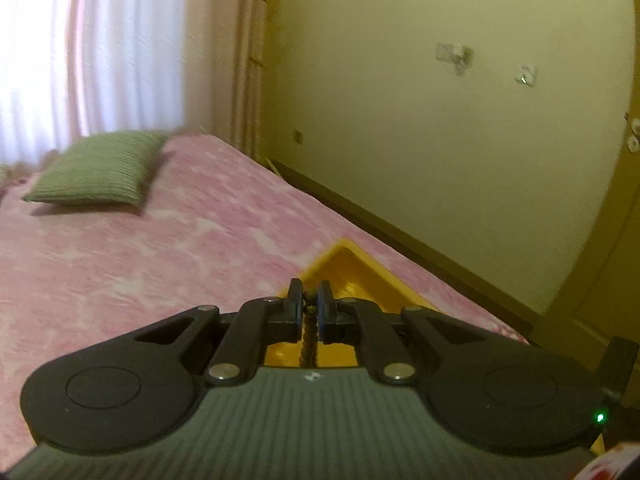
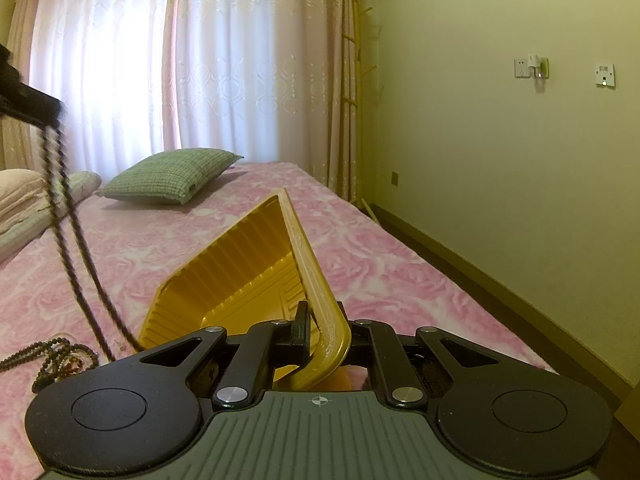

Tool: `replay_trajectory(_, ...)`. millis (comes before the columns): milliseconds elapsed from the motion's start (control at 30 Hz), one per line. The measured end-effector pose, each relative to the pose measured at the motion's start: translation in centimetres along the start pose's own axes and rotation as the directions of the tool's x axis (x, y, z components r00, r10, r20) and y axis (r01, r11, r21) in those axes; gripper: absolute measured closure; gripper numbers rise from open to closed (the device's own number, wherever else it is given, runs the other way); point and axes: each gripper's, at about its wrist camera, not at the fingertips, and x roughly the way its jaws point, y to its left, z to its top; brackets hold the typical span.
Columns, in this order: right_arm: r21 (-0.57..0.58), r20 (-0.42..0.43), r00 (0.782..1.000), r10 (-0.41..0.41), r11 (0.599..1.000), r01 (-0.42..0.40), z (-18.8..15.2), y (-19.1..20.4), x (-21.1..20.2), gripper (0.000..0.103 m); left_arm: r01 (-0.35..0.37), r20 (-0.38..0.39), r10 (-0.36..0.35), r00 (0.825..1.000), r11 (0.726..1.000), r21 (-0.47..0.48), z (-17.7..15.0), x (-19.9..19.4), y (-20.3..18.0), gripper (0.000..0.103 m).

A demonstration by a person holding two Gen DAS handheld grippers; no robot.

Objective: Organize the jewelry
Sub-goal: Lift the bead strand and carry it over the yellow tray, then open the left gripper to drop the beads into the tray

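My left gripper (image 1: 308, 300) is shut on a dark brown beaded necklace (image 1: 309, 334), whose strand hangs down between the blue pads above the yellow tray (image 1: 352, 268). In the right wrist view the left gripper (image 2: 28, 104) shows at the upper left with the bead necklace (image 2: 76, 236) dangling from it as a long blurred loop. My right gripper (image 2: 320, 332) is shut on the near rim of the yellow tray (image 2: 240, 264), which stands tilted with its right side lifted. More bead strings (image 2: 56, 358) lie in a heap on the pink bedspread at the lower left.
A pink rose-patterned bed (image 2: 380, 264) holds everything. A green checked pillow (image 2: 172, 180) lies at the far end by the curtains (image 2: 160, 60). The bed's right edge drops beside a yellow wall (image 2: 500, 180) with sockets (image 2: 532, 68).
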Motion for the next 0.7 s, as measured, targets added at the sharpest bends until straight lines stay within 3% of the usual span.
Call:
replay_trajectory(233, 0.011, 0.003, 1.0, 0.008, 1.0, -0.008, 0.0, -0.2, 0.0, 0.094, 0.059, -0.049, -0.059, 0.997, 0.998, 0.002, -0.1, 4.1, -2.2, 0.097)
replay_trajectory(400, 0.016, 0.0, 1.0, 0.007, 1.0, -0.007, 0.0, -0.4, 0.1, 0.094, 0.053, -0.045, -0.053, 0.998, 0.999, -0.01, -0.2, 4.6, -1.6, 0.096)
replay_trajectory(567, 0.018, -0.002, 1.0, 0.007, 1.0, -0.007, 0.0, -0.4, 0.2, 0.094, -0.016, -0.037, 0.015, 0.999, 0.999, -0.04, -1.4, 2.9, 1.0, 0.094)
replay_trajectory(700, 0.021, -0.004, 1.0, 0.008, 1.0, -0.008, 0.0, -0.5, 0.2, 0.094, -0.117, -0.036, 0.114, 0.993, 0.989, -0.091, -3.5, 0.4, 4.7, 0.085)
